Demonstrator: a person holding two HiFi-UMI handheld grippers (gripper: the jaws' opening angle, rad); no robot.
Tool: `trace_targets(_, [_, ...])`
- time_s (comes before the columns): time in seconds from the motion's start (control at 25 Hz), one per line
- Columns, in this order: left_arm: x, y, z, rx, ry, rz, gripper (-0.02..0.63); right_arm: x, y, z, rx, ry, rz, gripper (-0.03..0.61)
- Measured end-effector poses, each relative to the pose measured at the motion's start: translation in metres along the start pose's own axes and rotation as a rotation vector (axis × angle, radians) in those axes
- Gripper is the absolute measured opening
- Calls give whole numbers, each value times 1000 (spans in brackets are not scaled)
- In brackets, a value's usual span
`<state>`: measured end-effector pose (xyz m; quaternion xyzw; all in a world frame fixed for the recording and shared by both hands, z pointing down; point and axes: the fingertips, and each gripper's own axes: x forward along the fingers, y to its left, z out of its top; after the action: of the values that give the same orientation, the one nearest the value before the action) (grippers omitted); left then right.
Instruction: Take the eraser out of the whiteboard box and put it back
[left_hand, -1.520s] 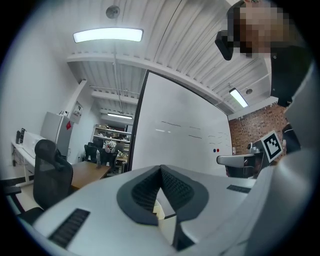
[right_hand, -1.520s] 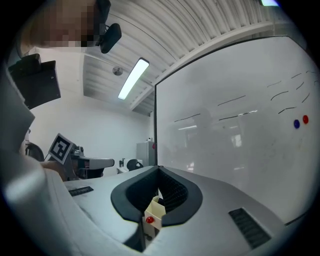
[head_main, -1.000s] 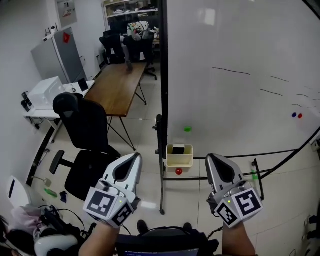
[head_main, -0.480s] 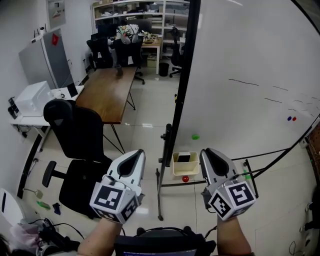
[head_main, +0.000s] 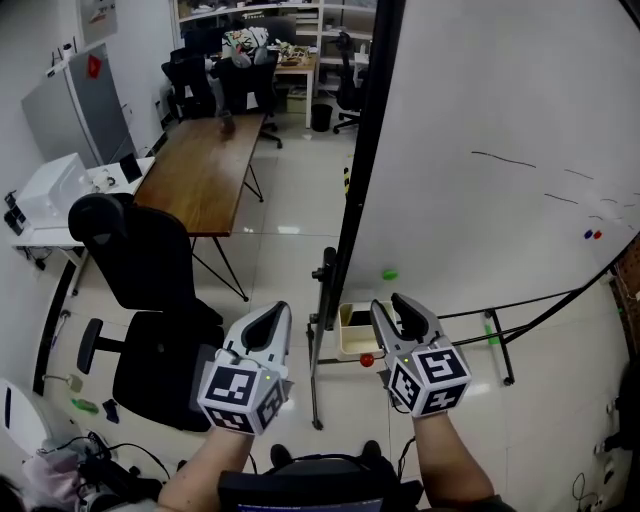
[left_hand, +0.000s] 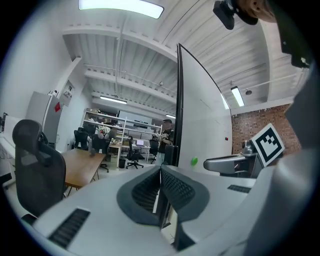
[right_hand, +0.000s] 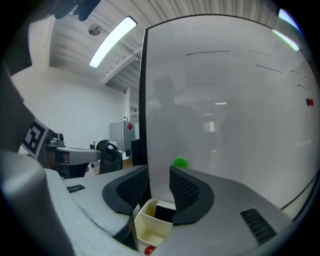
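A cream whiteboard box (head_main: 347, 343) hangs at the bottom left corner of the whiteboard (head_main: 500, 130). In the right gripper view, the box (right_hand: 145, 225) holds a black eraser (right_hand: 164, 212). My right gripper (head_main: 390, 304) is just in front of the box, and its jaws are opening. Nothing is between the right gripper's (right_hand: 157, 176) pads; box and eraser lie beyond the gap. My left gripper (head_main: 276, 314) hovers to the left of the board's post, shut and empty. In its own view, the left gripper's (left_hand: 160, 173) jaws meet.
A green magnet (head_main: 389, 274) sticks to the board above the box; a red one (head_main: 367, 360) sits just under it. The board's black stand (head_main: 315, 385) reaches across the floor. A black office chair (head_main: 140, 270) and a wooden table (head_main: 205, 170) stand at the left.
Both grippers have moved forward and down toward the box. The right gripper's jaws, together before, now stand apart. The left gripper stays shut.
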<state>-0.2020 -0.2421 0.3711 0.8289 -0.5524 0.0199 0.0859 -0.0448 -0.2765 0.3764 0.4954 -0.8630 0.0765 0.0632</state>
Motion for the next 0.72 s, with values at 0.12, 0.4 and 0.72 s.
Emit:
trace_targets(0.12, [16, 5, -20, -15, 29, 14, 40, 18, -9, -26, 19, 59, -13, 201])
trace_targets(0.4, [38, 11, -76, -59, 136, 26, 61, 46, -20, -83, 61, 186, -52, 241])
trace_targets(0.72, [44, 5, -105, -63, 199, 7, 63, 61, -24, -110, 63, 260, -109, 278])
